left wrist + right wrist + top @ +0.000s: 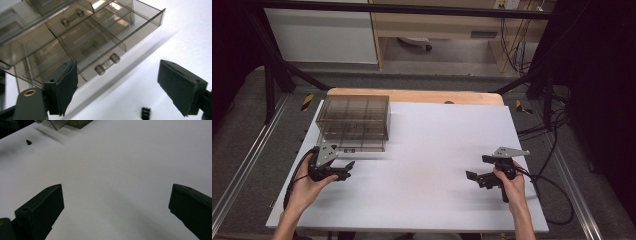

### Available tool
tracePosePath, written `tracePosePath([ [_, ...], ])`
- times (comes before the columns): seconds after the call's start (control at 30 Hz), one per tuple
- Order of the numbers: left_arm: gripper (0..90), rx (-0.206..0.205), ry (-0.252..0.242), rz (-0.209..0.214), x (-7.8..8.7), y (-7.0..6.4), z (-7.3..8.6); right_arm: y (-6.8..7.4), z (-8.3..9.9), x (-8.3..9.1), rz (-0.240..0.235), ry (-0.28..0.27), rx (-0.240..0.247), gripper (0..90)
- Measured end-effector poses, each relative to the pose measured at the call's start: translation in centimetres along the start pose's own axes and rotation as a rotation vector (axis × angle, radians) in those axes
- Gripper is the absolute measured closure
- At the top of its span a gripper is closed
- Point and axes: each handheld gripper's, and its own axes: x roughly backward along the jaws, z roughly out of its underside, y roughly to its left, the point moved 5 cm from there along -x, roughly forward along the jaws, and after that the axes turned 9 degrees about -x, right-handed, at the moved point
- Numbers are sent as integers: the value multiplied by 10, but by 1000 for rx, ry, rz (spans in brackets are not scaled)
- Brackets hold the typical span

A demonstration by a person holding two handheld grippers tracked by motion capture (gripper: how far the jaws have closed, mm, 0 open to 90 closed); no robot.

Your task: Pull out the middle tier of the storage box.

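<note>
Glossy smoked-plastic drawer box (82, 37), matt tabletop (437, 165)

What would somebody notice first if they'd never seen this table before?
Probably the smoky see-through drawer box at the far left of the white table, with its bottom drawer pulled out. The left tool sits right in front of it, jaws open, near the drawer's little bar handle. The right tool waits open over bare table on the other side, and a tiny black part lies on the white surface.
</note>
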Motion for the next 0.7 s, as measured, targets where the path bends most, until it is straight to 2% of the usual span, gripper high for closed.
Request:
tracePosePath([
  [0.3,152,73,57,80,3,-4,8,0,0,0,5,2,-2,5],
  [0.47,152,87,79,100,3,-5,11,0,1,-1,5,8,-6,5],
  [0.7,131,121,96,152,5,-10,13,0,1,-1,5,8,-9,5],
])
